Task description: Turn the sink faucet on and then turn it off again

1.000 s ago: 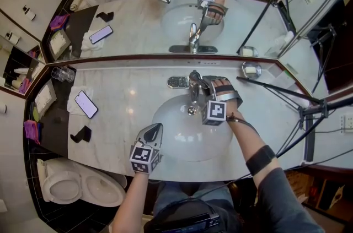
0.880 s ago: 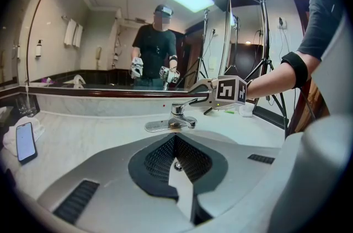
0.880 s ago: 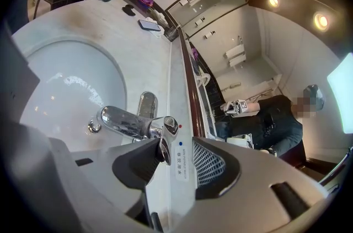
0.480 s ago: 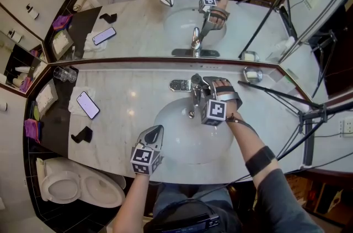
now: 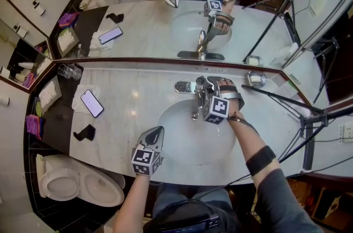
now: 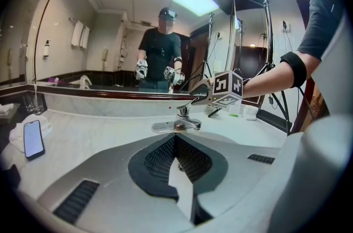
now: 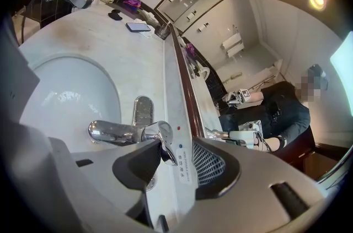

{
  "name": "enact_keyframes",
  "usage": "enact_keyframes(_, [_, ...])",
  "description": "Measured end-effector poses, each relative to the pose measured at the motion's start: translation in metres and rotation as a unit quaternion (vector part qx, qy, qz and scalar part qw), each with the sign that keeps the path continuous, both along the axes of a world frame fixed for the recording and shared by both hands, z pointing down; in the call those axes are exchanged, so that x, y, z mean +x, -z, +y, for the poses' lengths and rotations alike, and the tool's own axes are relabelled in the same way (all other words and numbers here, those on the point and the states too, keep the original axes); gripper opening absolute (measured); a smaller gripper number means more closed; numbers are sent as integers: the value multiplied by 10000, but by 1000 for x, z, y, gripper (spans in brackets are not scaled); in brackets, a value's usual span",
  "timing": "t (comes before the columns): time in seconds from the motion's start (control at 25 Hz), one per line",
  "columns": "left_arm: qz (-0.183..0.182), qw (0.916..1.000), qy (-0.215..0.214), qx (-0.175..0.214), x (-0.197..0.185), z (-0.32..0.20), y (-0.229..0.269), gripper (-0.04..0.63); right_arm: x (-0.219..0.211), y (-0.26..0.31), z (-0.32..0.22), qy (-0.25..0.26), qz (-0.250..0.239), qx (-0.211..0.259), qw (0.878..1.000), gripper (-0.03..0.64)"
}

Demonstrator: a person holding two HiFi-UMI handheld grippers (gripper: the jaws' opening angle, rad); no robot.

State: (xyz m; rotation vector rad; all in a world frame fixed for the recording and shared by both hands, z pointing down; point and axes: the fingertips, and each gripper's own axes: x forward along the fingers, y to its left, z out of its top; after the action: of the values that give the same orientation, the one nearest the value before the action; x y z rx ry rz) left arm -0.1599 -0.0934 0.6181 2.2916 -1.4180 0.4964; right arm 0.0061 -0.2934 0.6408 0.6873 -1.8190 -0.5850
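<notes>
Pinching the faucet lever [image 7: 161, 144] at the back of the sink [image 5: 176, 146], right gripper [image 5: 208, 87] is clamped on the chrome; left gripper [image 5: 155, 133] hangs empty near the sink's front rim w/ jaws pressed together. Risk: slick lever slips out if the pull goes off-axis, or too big a lift = splash onto counter [image 5: 132, 91] & phone [image 5: 91, 103].

The head view looks steeply down from above the counter [image 5: 132, 88], taking in the whole sink [image 5: 182, 144] and the mirror [image 5: 143, 28] behind it. The left gripper view sits low by the sink's near rim and faces the mirror, with the faucet [image 6: 179, 123] a little way ahead. The right gripper view is hard against the faucet, looking leftward along the counter. All three share the faucet and the phone [image 5: 91, 103].
</notes>
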Motion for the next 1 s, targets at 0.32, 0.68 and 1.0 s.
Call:
enact_keyframes(0.32, [-44, 10000, -52, 30, -4, 6, 7, -6, 9, 0, 6, -119, 85, 33, 9999, 195])
enact_keyframes(0.68, [-70, 9996, -170, 199, -7, 1, 34, -6, 42, 44, 54, -545, -462, 122, 9974, 133])
enact_keyframes(1.0, [-53, 9985, -394, 372, -4, 1, 59, -6, 86, 86, 105, -1263, -1117, 349, 9851, 21])
